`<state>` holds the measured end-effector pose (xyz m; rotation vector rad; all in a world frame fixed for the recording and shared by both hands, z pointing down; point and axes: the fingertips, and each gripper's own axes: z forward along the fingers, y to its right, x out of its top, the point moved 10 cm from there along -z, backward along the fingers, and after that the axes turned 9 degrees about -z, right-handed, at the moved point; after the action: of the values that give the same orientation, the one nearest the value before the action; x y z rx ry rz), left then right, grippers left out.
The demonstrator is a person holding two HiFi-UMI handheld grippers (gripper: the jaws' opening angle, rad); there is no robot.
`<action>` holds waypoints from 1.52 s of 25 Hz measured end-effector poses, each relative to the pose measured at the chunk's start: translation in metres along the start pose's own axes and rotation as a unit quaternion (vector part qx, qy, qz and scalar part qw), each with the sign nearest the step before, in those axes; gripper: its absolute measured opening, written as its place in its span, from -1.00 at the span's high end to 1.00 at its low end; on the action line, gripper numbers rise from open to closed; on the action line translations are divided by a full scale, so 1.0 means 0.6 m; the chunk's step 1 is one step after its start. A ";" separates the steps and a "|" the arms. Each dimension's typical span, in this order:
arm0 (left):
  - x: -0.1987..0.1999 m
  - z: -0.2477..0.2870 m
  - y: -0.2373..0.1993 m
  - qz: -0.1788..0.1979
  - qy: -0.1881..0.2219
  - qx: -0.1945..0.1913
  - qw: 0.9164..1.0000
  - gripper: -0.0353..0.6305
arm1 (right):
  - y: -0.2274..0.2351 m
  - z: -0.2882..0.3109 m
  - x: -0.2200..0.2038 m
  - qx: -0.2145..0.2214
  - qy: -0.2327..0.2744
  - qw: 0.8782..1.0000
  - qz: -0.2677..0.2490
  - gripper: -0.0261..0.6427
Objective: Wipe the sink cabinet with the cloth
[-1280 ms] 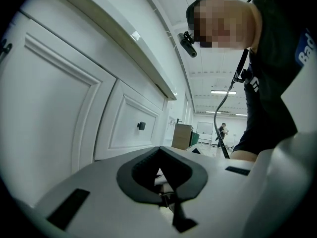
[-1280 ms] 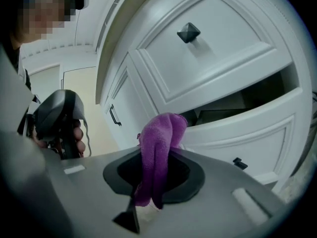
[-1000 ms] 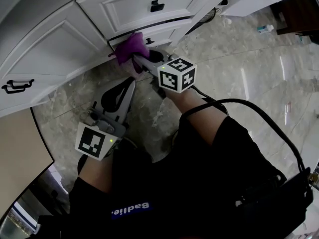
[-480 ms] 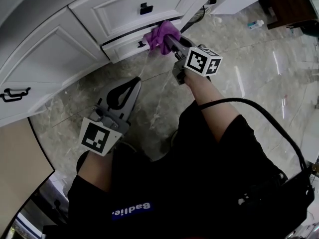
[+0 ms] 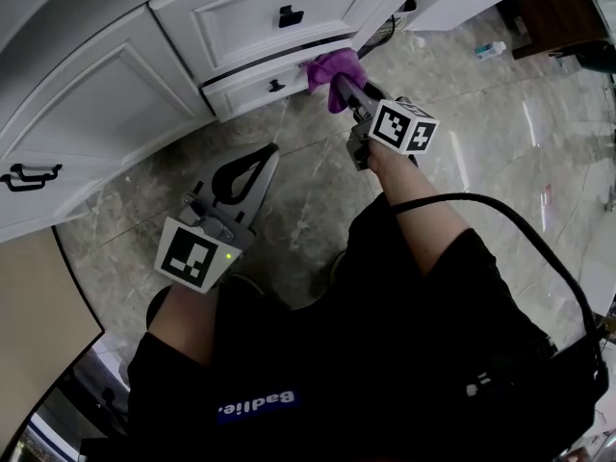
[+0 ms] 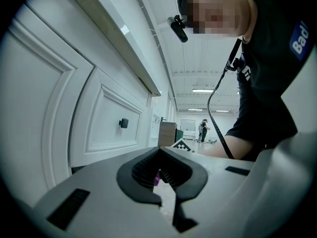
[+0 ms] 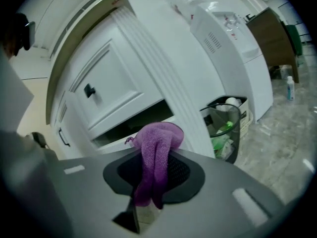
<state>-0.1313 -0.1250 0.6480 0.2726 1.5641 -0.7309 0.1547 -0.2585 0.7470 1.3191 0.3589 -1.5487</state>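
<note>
The white sink cabinet (image 5: 241, 17) runs along the top of the head view, with a narrow lower drawer front (image 5: 252, 85) under a bigger one. A purple cloth (image 5: 334, 68) is bunched against the right end of that lower front, and my right gripper (image 5: 343, 83) is shut on it. In the right gripper view the cloth (image 7: 158, 135) hangs folded over the jaws of the right gripper (image 7: 151, 177), close to the cabinet's fluted corner post (image 7: 163, 83). My left gripper (image 5: 272, 150) hovers over the floor below the cabinet, shut and holding nothing. In its own view the left gripper (image 6: 161, 175) points along the cabinet (image 6: 99, 128).
Black knobs (image 5: 288, 14) and a black door handle (image 5: 27, 174) stick out from the cabinet fronts. A waste bin (image 7: 227, 123) stands just right of the cabinet, beside a white appliance (image 7: 233, 48). A small bottle (image 5: 489, 49) stands on the marble floor. A black cable (image 5: 500, 210) trails from my right arm.
My right gripper has carried the cloth rightward along the lower drawer front, from its left part to its right end. The left gripper has barely shifted.
</note>
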 end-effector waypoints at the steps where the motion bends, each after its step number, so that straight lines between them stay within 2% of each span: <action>1: -0.001 0.001 0.000 0.001 -0.001 -0.001 1.000 0.88 | -0.028 0.008 -0.009 0.027 -0.010 1.000 -0.011 0.69; 4: -0.002 0.001 0.003 0.005 -0.004 -0.007 1.000 0.88 | -0.114 0.036 -0.029 0.108 -0.030 0.992 -0.054 0.69; 7: 0.003 -0.002 0.011 0.012 -0.006 -0.015 1.000 0.88 | -0.187 0.068 -0.045 0.177 -0.047 0.978 -0.095 0.69; 9: 0.009 -0.007 0.016 0.016 -0.004 -0.019 1.000 0.88 | -0.222 0.093 -0.063 0.206 -0.069 0.970 -0.110 0.69; 11: 0.014 -0.013 0.018 0.017 0.000 -0.021 1.000 0.88 | -0.241 0.122 -0.089 0.217 -0.101 0.964 -0.112 0.69; 14: 0.020 -0.021 0.019 0.020 0.005 -0.022 1.000 0.88 | -0.230 0.155 -0.122 0.195 -0.136 0.969 -0.071 0.69; 18: 0.023 -0.027 0.020 0.023 0.008 -0.025 0.999 0.88 | -0.175 0.152 -0.123 0.144 -0.130 0.981 -0.001 0.70; 27: 0.021 -0.016 0.021 0.023 0.006 -0.036 0.999 0.88 | -0.055 0.089 -0.062 0.081 -0.093 0.992 -0.004 0.69; 33: 0.015 -0.009 0.020 0.018 -0.002 -0.037 0.999 0.88 | 0.051 0.039 -0.043 -0.007 -0.061 0.998 0.034 0.70; 38: 0.012 -0.009 0.016 0.018 -0.003 -0.033 0.999 0.88 | 0.129 -0.016 -0.026 -0.074 -0.029 0.996 0.049 0.70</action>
<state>-0.1309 -0.1163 0.6380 0.2487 1.5705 -0.6496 0.2219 -0.2772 0.7856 1.1575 0.3593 -1.4478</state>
